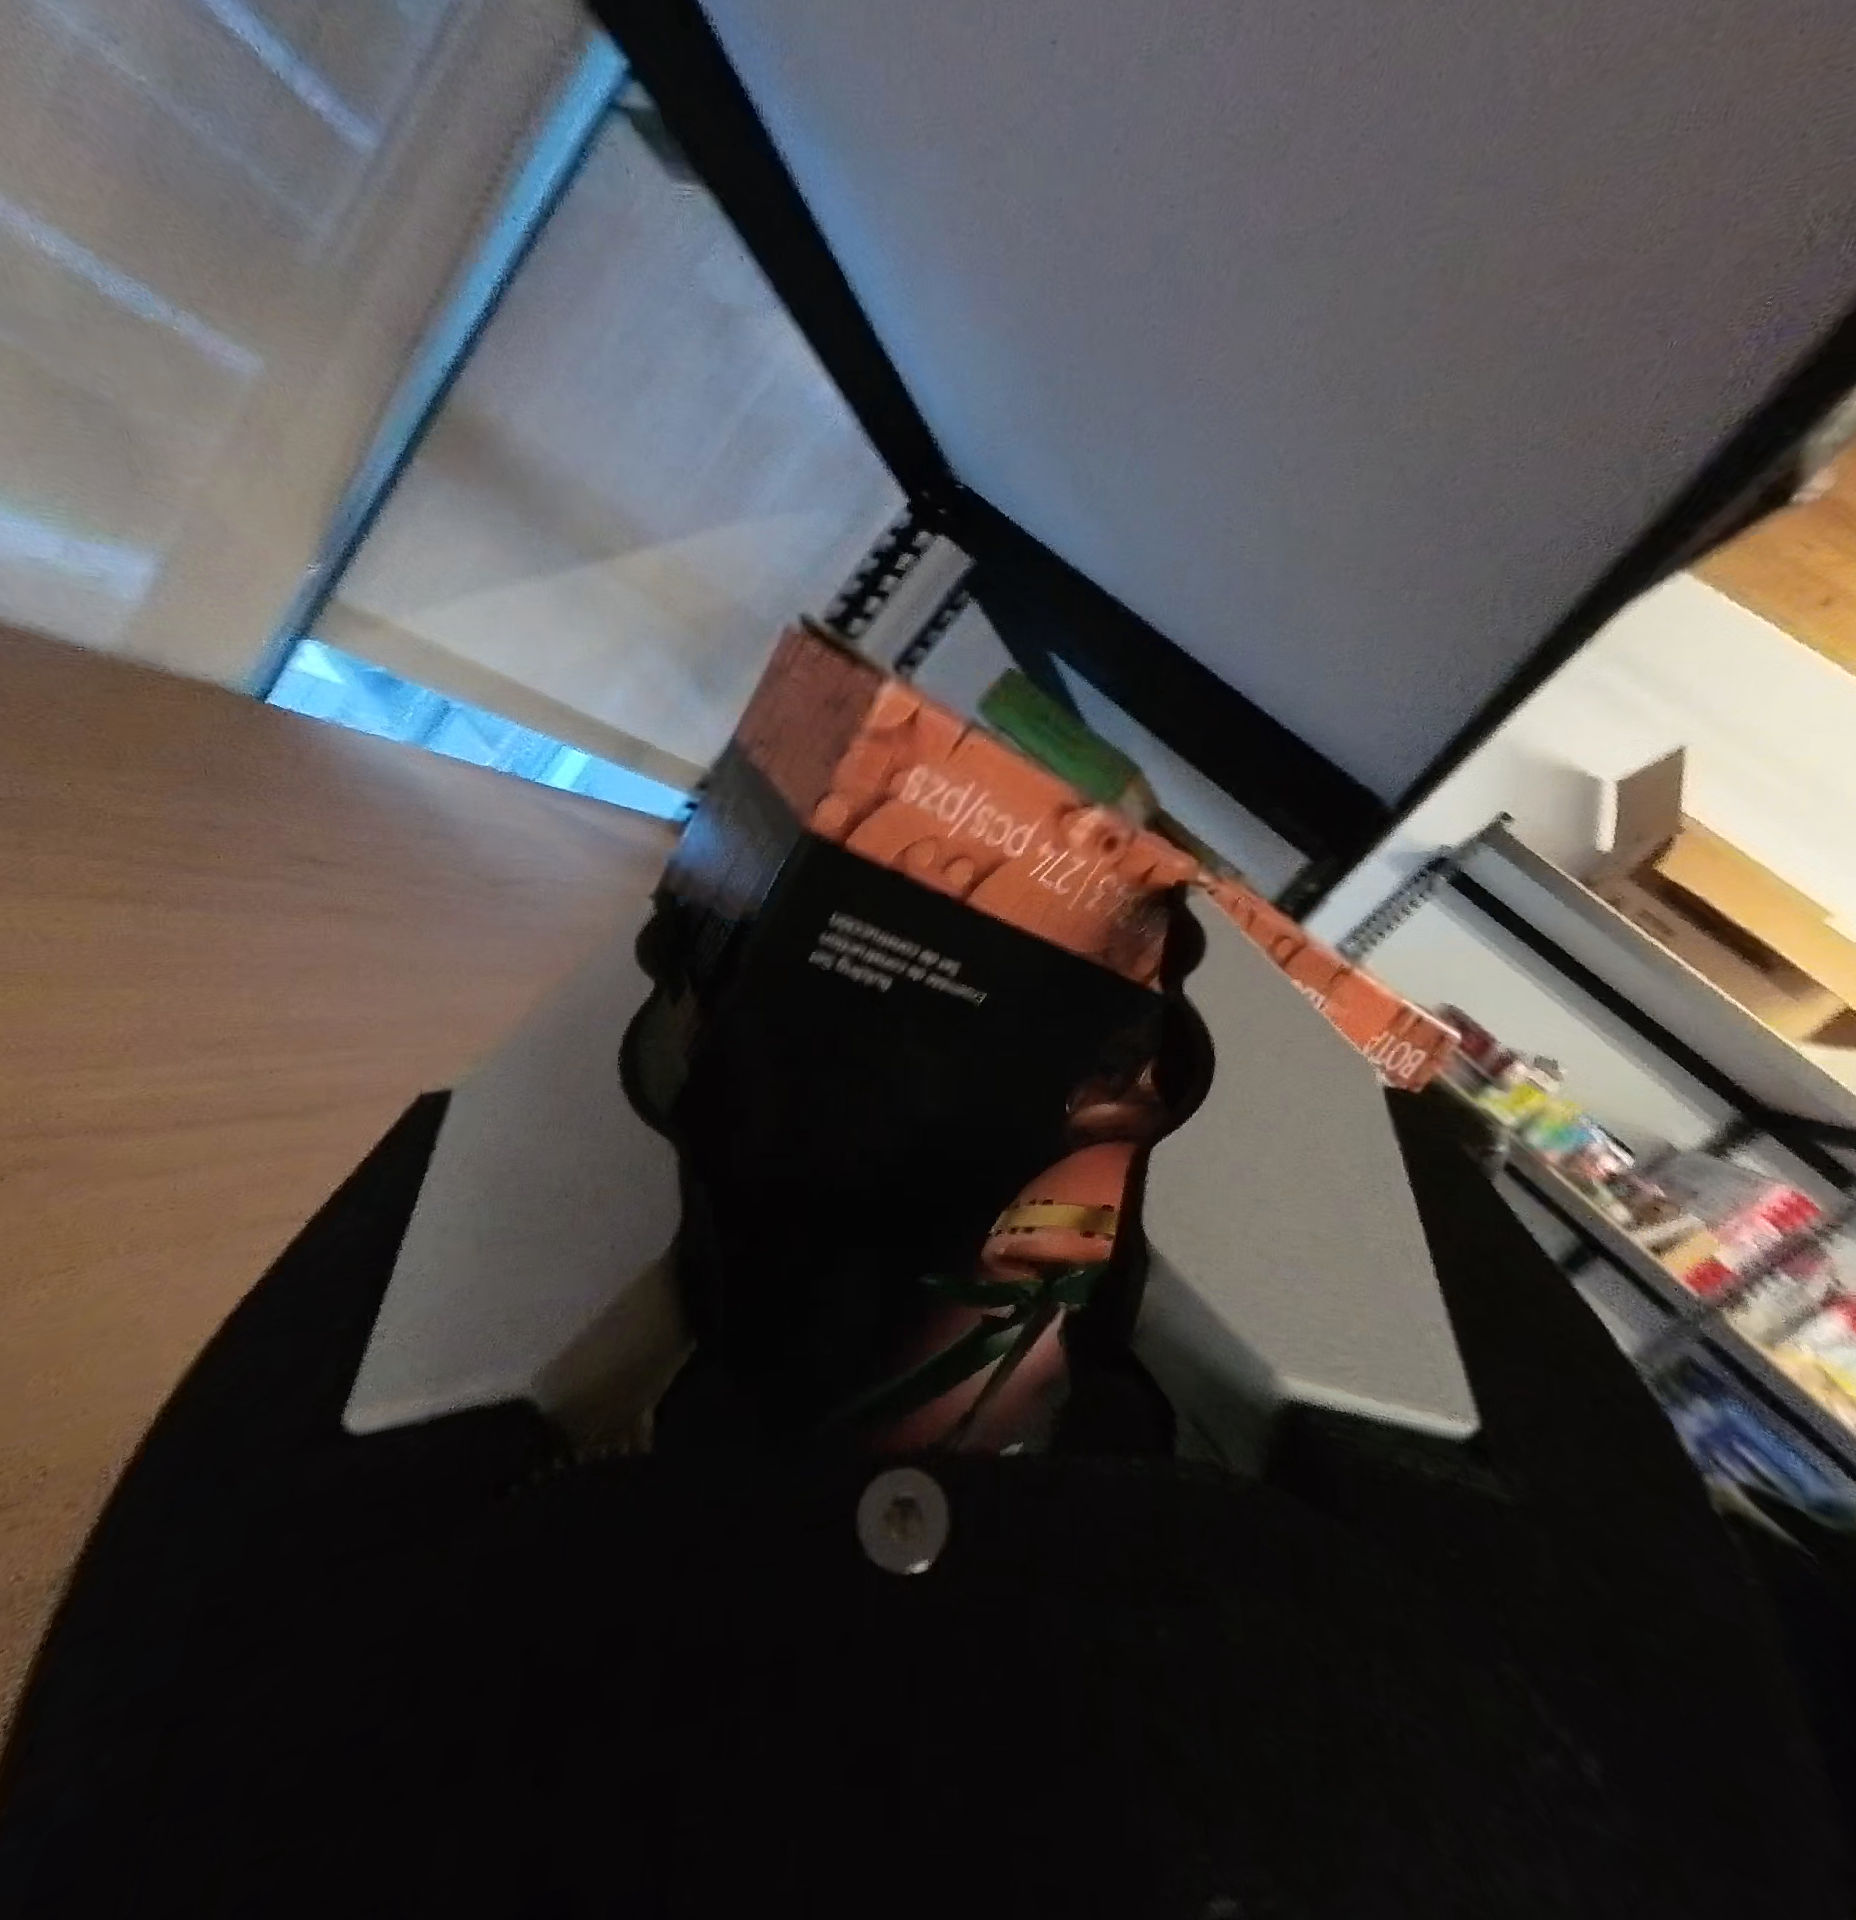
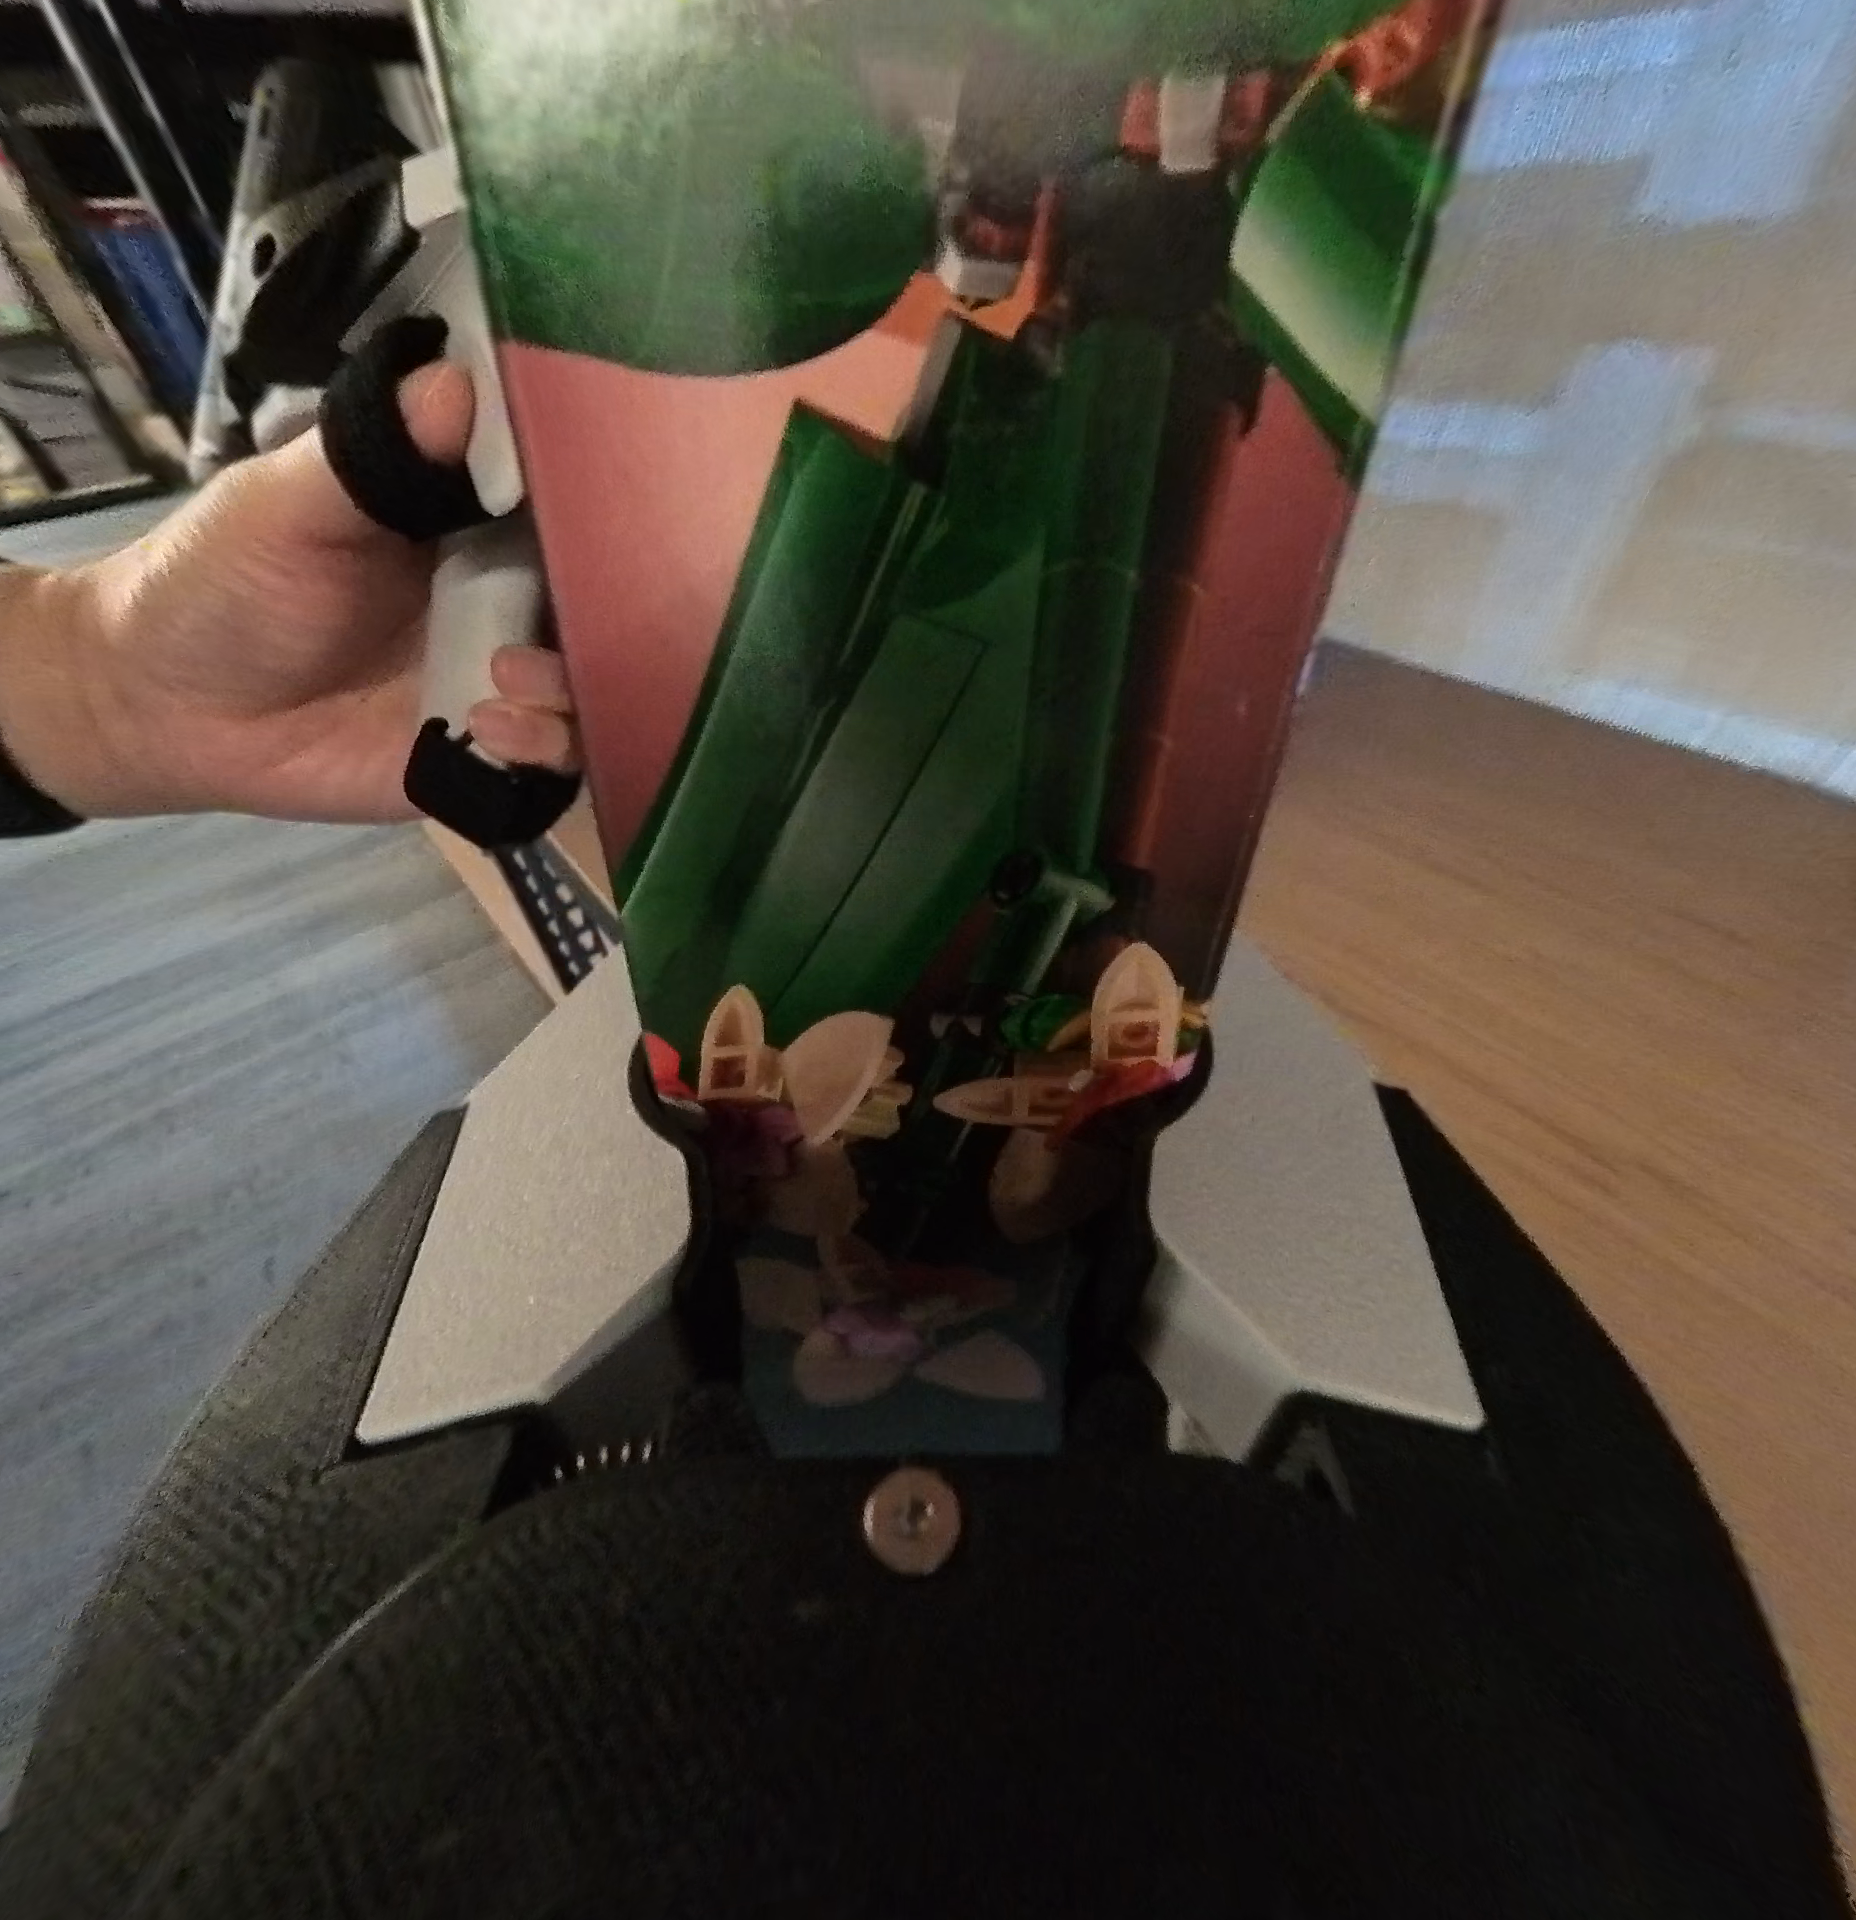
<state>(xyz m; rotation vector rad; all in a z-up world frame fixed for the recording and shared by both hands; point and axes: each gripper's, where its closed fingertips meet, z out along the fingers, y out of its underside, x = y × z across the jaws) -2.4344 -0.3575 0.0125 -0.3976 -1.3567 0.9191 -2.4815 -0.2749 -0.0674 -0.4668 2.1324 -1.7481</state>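
Observation:
My left gripper (image 1: 919, 997) is shut on a black box (image 1: 882, 1122) with an orange band (image 1: 965, 810) at its far end; the box stands up between the fingers. My right gripper (image 2: 921, 1075) is shut on the near end of a tall box (image 2: 955, 623) printed with green leaves on pink, which reaches up out of the view. In the right wrist view a person's hand (image 2: 228, 644) grips the grey handle of the left gripper (image 2: 477, 623) just left of this box. I cannot tell whether both grippers hold the same box.
A white shelf underside with a black metal frame (image 1: 1319, 312) hangs above the left gripper. Racks of colourful goods (image 1: 1734, 1247) and a cardboard box (image 1: 1713, 935) are at the right. A wooden surface (image 2: 1578, 987) lies right of the right gripper, grey floor (image 2: 176, 1039) left.

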